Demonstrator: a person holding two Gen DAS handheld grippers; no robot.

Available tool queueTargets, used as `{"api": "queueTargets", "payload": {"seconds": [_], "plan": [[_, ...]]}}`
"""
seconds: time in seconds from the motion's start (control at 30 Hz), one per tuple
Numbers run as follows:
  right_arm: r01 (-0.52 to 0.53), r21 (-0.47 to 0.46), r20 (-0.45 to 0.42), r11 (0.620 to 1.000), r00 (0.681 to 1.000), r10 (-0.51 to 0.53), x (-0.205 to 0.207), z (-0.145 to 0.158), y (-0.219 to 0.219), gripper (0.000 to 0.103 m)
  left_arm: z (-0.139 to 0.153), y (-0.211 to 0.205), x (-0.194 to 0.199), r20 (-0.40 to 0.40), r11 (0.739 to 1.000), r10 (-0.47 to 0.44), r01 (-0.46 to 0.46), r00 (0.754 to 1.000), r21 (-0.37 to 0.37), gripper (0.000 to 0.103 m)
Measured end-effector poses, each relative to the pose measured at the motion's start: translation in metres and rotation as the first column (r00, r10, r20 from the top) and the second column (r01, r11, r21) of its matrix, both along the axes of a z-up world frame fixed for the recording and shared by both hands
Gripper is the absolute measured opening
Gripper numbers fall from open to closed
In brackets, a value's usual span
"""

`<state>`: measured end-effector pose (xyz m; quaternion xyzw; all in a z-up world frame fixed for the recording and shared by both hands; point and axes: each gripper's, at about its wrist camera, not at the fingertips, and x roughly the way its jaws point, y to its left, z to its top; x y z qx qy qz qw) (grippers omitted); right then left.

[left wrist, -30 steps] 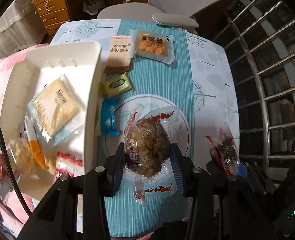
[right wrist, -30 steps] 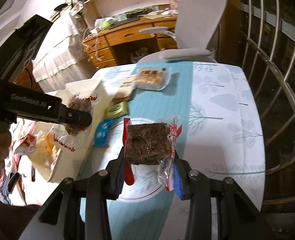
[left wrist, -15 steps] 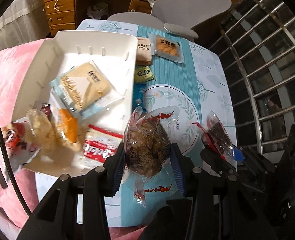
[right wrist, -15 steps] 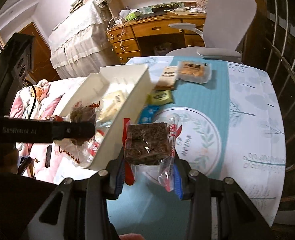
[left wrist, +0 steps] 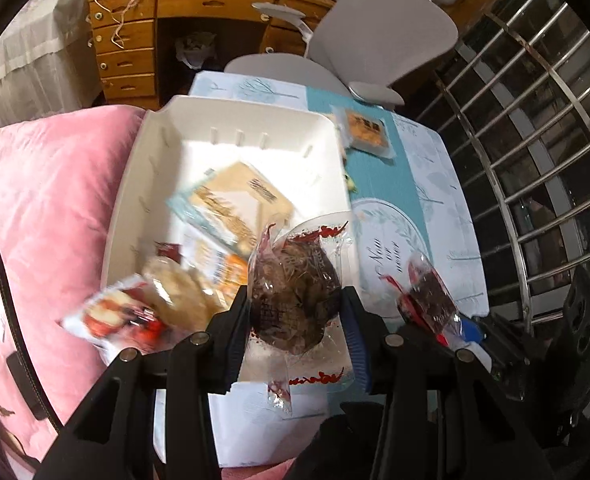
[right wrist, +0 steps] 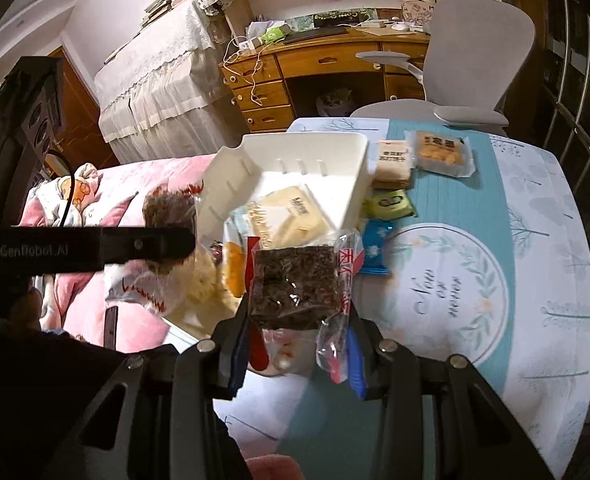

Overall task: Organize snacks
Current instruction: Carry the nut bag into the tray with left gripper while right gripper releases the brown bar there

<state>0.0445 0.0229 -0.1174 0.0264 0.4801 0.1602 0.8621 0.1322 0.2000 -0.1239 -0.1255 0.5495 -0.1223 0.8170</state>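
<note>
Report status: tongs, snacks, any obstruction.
Left tongs shut on round brown snack in clear wrapper, over white plastic bin. Right tongs shut on square dark snack in clear wrapper. Nothing blocking.

My left black two-finger gripper [left wrist: 295, 320] raised, jaws clamped on round brown snack in clear red-printed wrapper [left wrist: 293, 304]. My right black two-finger gripper [right wrist: 297, 320] level beside it, jaws clamped on square dark snack in clear red-edged wrapper [right wrist: 297, 284].
</note>
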Motion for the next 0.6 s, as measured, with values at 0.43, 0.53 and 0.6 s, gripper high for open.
{"api": "queueTargets", "payload": {"seconds": [0.43,0.53,0.6], "plan": [[0.113,-0.013,0.008,0.994,0.994,-0.113,-0.001,-0.016,0.049,0.050,-0.001,0.052,0.008,0.071,1.000,-0.012,0.014,0.997,-0.027,0.067],[0.140,-0.005,0.010,0.990,0.990,-0.140,-0.002,-0.016,0.047,0.050,-0.001,0.052,0.010,0.070,0.999,-0.026,0.027,0.997,-0.017,0.071],[0.152,-0.009,0.012,0.988,0.988,-0.152,-0.004,-0.015,0.047,0.050,-0.002,0.049,0.011,0.062,0.999,-0.036,0.037,0.997,-0.017,0.072]]}}
